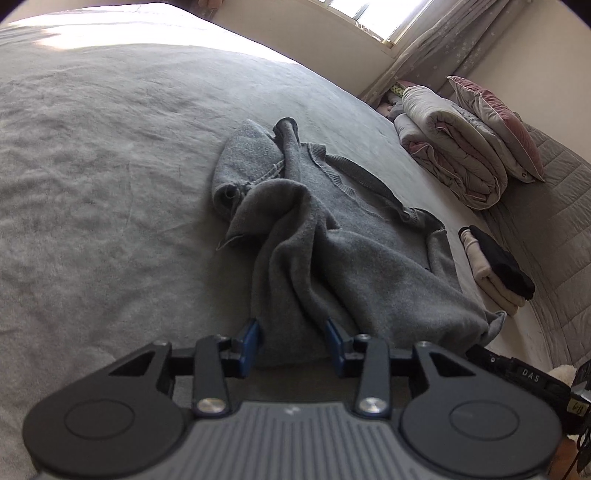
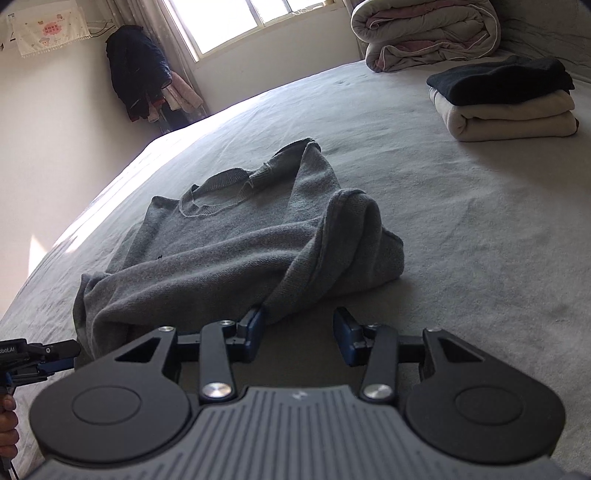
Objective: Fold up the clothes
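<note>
Grey knit sweater (image 2: 236,236) lies rumpled on the grey bed (image 2: 480,240), neckline away, hem nearest both tools, long axis running away from them. Left tool (image 1: 293,332) released, jaws apart with hem fabric loose between them. Right tool (image 2: 299,328) released, empty, hem just left of it. Left hand nearer.

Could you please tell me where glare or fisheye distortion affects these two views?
Left wrist view: sunlight blows out the far bedspread, and the bed bulges from fisheye curvature. Right wrist view: the window is overexposed, a sunlit strip runs along the bed edge, and the grey sweater stays evenly lit and sharp.
</note>
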The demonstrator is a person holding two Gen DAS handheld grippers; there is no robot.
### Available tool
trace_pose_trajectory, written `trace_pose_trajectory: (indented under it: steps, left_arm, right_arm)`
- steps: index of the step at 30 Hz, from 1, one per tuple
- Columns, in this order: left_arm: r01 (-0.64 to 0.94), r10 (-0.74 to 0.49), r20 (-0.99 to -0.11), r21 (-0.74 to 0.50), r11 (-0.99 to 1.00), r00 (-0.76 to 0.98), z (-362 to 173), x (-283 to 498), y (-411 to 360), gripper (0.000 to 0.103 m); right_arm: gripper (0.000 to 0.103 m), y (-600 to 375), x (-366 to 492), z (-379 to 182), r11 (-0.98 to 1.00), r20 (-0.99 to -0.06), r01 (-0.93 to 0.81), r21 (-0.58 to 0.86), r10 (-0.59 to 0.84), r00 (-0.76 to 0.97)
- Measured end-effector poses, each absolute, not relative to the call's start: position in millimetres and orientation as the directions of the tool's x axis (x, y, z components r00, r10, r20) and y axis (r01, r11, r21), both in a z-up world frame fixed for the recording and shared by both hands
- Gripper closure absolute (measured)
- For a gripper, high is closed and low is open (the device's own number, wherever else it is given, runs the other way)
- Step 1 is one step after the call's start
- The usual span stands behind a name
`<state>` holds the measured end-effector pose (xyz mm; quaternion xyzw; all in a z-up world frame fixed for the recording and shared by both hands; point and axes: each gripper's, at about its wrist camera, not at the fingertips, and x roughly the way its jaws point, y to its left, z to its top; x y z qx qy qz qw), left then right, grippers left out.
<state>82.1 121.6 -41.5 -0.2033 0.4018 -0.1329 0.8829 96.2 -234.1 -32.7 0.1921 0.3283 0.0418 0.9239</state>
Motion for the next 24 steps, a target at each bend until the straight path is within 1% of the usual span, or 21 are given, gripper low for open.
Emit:
trace_pose_trajectory:
  steps: [3,5,6,7,11,13,18,24]
  left_arm:
    - [0.105,-0.360,-0.664,-0.392,0.914,0.656,-46,78,110,0.070]
    - [0.147,-0.340,-0.660,-0.331,0.932,0.669,-45,76,102,0.084]
    - [0.157,-0.343,-0.656,-0.326,0.932,0.673,-44,75,102,0.091]
    - [0.167,-0.346,-0.651,-0.322,0.932,0.676,-42,75,102,0.093]
    - [0.203,-0.374,-0.606,-0.334,0.920,0.702,-30,68,108,0.095]
    - [0.227,-0.388,-0.570,-0.335,0.915,0.724,-21,59,111,0.099]
    - [0.293,-0.425,-0.479,-0.328,0.898,0.768,2,36,113,0.100]
    - [0.339,-0.437,-0.372,-0.300,0.892,0.819,27,9,114,0.100]
  right_arm:
    - [0.058,-229,103,-38,0.920,-0.581,0.046,0.388,0.206,0.787]
    - [0.071,-229,104,-38,0.914,-0.574,0.045,0.403,0.214,0.790]
    - [0.085,-229,104,-38,0.910,-0.571,0.045,0.411,0.219,0.791]
    - [0.089,-229,104,-38,0.907,-0.568,0.045,0.419,0.223,0.792]
    - [0.091,-226,95,-22,0.922,-0.550,0.030,0.387,0.205,0.810]
    - [0.092,-226,87,-12,0.929,-0.533,0.017,0.370,0.197,0.823]
    - [0.093,-229,64,12,0.936,-0.485,-0.007,0.352,0.189,0.854]
    - [0.093,-233,38,34,0.934,-0.436,-0.026,0.357,0.191,0.879]
